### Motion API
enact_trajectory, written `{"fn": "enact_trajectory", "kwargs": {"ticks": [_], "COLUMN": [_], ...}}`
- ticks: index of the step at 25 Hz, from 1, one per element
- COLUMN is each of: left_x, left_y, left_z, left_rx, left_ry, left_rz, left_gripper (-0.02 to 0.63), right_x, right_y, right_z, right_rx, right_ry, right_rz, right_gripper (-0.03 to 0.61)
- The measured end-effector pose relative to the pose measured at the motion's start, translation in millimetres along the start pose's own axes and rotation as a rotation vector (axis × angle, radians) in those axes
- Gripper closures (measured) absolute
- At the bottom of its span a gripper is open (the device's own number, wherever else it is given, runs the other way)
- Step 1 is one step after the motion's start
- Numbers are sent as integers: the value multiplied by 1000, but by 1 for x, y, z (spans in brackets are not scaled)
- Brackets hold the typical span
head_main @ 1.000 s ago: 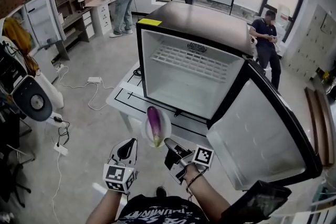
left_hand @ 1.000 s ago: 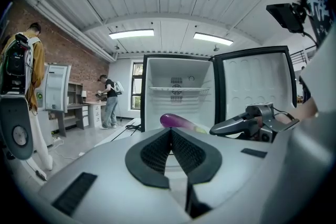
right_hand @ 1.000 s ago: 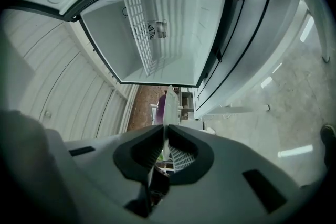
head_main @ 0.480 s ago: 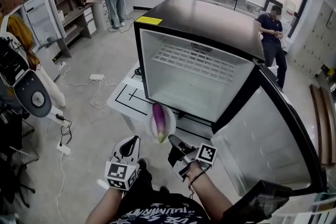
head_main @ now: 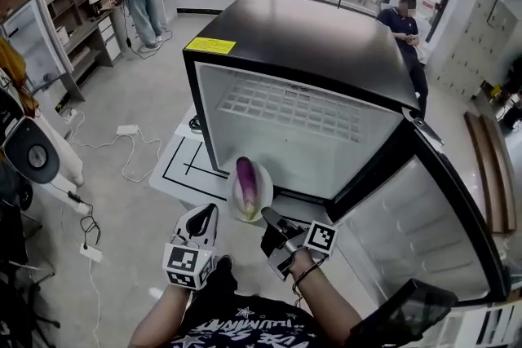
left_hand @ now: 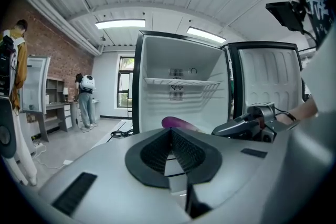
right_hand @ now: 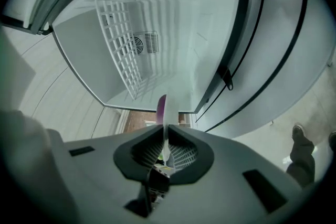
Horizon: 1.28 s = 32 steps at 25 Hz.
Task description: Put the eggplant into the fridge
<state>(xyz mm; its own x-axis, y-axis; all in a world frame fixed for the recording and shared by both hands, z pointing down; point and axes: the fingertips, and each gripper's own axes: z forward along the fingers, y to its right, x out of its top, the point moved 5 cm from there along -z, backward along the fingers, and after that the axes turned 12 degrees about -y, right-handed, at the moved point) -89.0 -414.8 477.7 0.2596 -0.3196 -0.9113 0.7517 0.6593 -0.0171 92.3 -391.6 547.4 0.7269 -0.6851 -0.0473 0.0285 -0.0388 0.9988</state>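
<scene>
A purple eggplant lies on a small white plate held in the air just in front of the open fridge. My right gripper is shut on the plate's near rim. In the right gripper view the plate stands edge-on between the jaws, with the eggplant beyond it. My left gripper hangs to the left of the plate, shut and holding nothing. The left gripper view shows the left gripper, the eggplant and the right gripper before the white fridge interior.
The fridge door swings wide open to the right. A wire shelf sits high inside the fridge; below it the white floor holds nothing. A floor mat with black lines lies at the left. People stand in the background.
The plate with the eggplant has come closer to the fridge opening, carried by the right gripper. The left gripper has kept alongside it, still shut.
</scene>
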Motion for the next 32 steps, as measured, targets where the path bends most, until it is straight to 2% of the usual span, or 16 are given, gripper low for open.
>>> {"fn": "enact_trajectory", "kwargs": {"ticks": [9, 16, 25, 32], "left_x": [21, 33, 39, 39], "left_y": [-34, -45, -42, -42], "left_z": [67, 111, 150, 167], "left_rx": [-111, -195, -313, -371], "left_ry": [-21, -37, -59, -70], "left_rz": [33, 69, 119, 116], "left_gripper": [604, 604, 604, 604], "right_x": [52, 87, 112, 125], "right_y": [9, 19, 35, 50], "right_z": [27, 44, 59, 67], "right_rx": [-43, -77, -143, -201], "right_ry": [112, 183, 242, 284], "right_rz": [3, -13, 7, 27], "right_gripper": [557, 557, 557, 557]}}
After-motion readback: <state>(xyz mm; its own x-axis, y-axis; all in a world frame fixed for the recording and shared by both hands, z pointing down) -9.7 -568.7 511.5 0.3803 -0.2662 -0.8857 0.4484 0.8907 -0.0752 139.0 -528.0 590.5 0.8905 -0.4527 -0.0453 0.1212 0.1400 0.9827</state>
